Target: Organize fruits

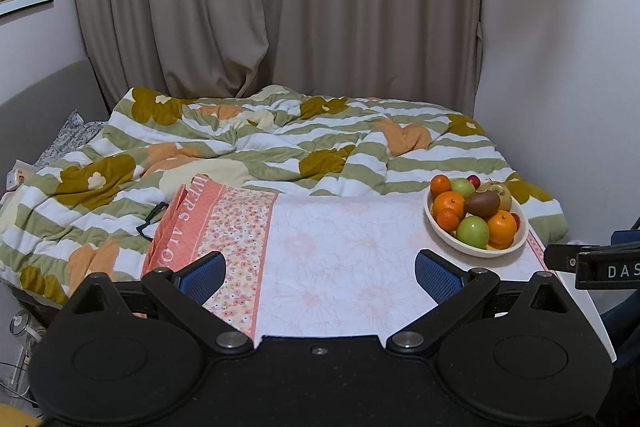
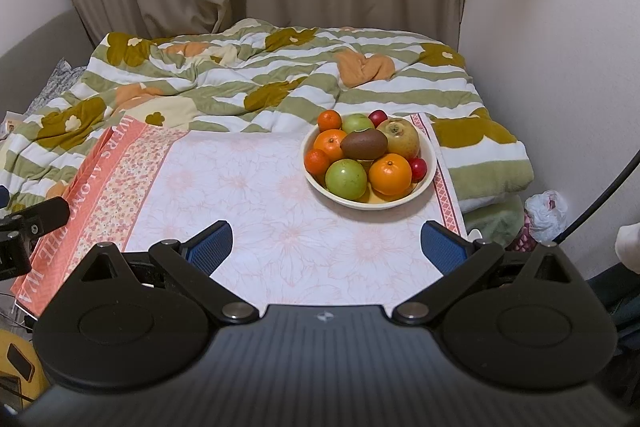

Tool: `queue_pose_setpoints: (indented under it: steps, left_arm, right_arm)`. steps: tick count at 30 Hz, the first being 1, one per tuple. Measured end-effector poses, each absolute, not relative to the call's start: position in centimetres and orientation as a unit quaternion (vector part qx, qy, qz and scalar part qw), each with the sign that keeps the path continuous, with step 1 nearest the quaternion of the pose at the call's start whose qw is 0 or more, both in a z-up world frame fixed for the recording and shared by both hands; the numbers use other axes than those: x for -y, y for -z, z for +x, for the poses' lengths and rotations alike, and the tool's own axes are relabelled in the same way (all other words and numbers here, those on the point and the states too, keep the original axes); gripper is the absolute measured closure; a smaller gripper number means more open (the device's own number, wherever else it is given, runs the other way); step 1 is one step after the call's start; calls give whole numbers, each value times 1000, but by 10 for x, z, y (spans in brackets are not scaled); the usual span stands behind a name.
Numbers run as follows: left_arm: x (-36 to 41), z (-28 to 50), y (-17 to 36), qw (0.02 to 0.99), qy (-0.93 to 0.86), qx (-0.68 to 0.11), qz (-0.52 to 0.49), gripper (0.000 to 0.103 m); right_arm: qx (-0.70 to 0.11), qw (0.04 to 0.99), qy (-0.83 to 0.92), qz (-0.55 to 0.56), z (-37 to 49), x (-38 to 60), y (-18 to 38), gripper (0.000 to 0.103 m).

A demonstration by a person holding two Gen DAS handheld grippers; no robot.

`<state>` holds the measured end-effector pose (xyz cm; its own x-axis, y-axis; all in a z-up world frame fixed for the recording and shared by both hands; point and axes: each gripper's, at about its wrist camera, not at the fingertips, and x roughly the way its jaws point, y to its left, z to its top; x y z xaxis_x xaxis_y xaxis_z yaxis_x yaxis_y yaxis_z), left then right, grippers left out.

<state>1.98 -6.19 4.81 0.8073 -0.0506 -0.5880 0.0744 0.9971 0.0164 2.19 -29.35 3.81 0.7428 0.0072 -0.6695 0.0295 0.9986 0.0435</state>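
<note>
Both my tongs spread wide, empty, above the pale floral tablecloth [image 2: 280, 187].
Round cream bowl [image 2: 430, 163] heaped with oranges, green apples and a brown kiwi [image 2: 364, 143] sits far right; left gripper [image 1: 320, 273] and right gripper [image 2: 326, 243] hover near, well apart from it.

The left gripper [image 1: 320, 269] is matte black plastic: a broad flat body flanked by two round housings, each with a raised disc on top. Angled black link arms pivot on silver round-head bolts, and a small screw sits at the middle of the body's front edge. Its fingers [image 1: 436, 273] carry blue ribbed pads. The right gripper [image 2: 326, 245] has the same build, with a ribbed dark grey top and a small emblem near its front edge; its fingers [image 2: 442, 247] are blue-padded too.
</note>
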Motion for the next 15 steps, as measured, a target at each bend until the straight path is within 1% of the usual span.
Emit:
queue_pose_setpoints:
  steps: [10, 15]
  left_arm:
    - [61, 23, -45, 949, 29, -314, 6, 0]
    - [62, 26, -44, 947, 26, -319, 7, 0]
  right_arm:
    - [-360, 933, 5, 26, 22, 295, -38, 0]
    - [-369, 929, 3, 26, 18, 298, -28, 0]
